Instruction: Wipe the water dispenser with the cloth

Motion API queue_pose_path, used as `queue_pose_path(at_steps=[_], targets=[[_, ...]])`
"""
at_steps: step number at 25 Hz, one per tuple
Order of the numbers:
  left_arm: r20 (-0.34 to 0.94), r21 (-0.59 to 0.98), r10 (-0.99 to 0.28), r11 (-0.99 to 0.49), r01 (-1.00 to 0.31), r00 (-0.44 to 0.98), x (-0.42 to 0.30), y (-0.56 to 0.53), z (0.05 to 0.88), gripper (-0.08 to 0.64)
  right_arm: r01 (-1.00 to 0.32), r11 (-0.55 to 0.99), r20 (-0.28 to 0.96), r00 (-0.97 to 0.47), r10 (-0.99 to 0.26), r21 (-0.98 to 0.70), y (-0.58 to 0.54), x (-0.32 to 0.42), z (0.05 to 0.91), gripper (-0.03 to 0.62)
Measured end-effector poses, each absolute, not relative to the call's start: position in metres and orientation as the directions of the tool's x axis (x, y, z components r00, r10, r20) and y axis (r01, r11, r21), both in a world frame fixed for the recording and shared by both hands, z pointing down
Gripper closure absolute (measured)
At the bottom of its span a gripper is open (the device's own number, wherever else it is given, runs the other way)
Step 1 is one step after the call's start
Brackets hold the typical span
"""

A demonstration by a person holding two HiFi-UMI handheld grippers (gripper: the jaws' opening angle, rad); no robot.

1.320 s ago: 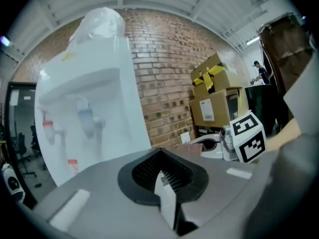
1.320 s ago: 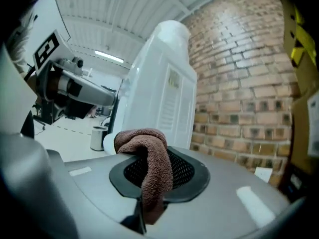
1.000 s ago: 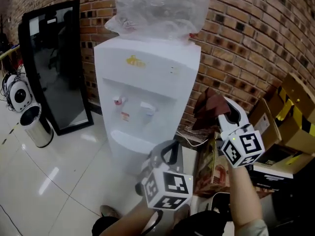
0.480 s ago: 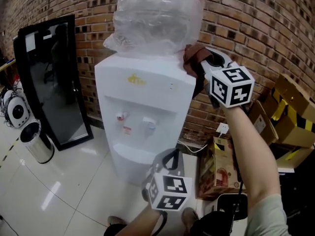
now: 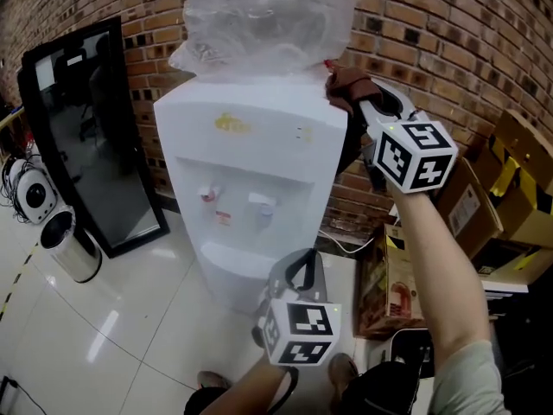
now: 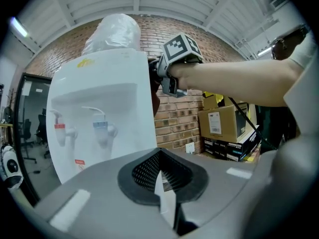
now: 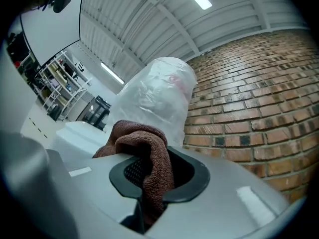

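The white water dispenser (image 5: 251, 171) stands against the brick wall, with a plastic-wrapped bottle (image 5: 268, 15) on top. My right gripper (image 5: 354, 92) is up at the dispenser's top right corner, shut on a brown cloth (image 5: 344, 79). In the right gripper view the cloth (image 7: 149, 158) bulges out from between the jaws, with the bottle (image 7: 159, 98) just beyond it. My left gripper (image 5: 294, 275) hangs low in front of the dispenser's base, jaws together and nothing in them. In the left gripper view the dispenser's taps (image 6: 99, 128) face me.
A black-framed glass panel (image 5: 86, 128) leans on the wall at the left, with a steel bin (image 5: 73, 245) before it. Cardboard boxes (image 5: 510, 188) and a printed carton (image 5: 393, 292) crowd the floor right of the dispenser. The floor is glossy white tile.
My right gripper has risen with the cloth from beside the dispenser's lower right side up to its top right corner. The left gripper has stayed low.
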State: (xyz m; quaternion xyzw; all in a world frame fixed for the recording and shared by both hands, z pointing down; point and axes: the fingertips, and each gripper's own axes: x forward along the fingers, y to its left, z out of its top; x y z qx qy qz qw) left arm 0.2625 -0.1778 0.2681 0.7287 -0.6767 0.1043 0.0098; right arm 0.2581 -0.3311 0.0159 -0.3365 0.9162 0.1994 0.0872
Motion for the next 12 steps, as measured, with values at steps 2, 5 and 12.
queue_pose_path(at_steps=[2,5,12], targets=[[0.163,-0.136,-0.985,-0.077,-0.988,0.054,0.264,-0.179,0.27,0.56,-0.65,0.702,-0.283,-0.759,-0.586,0.29,-0.332,0.263,0.029,0.518],[0.153,-0.14,-0.987,-0.067,-0.988,0.045,0.266,-0.181,0.272,0.56,-0.639,0.721,-0.255,-0.769,-0.586,0.269,-0.335,0.265,0.054,0.518],[0.162,-0.129,-0.986,-0.073,-0.989,0.052,0.274,-0.181,0.282,0.56,-0.606,0.757,-0.173,-0.795,-0.581,0.245,-0.335,0.259,0.118,0.518]])
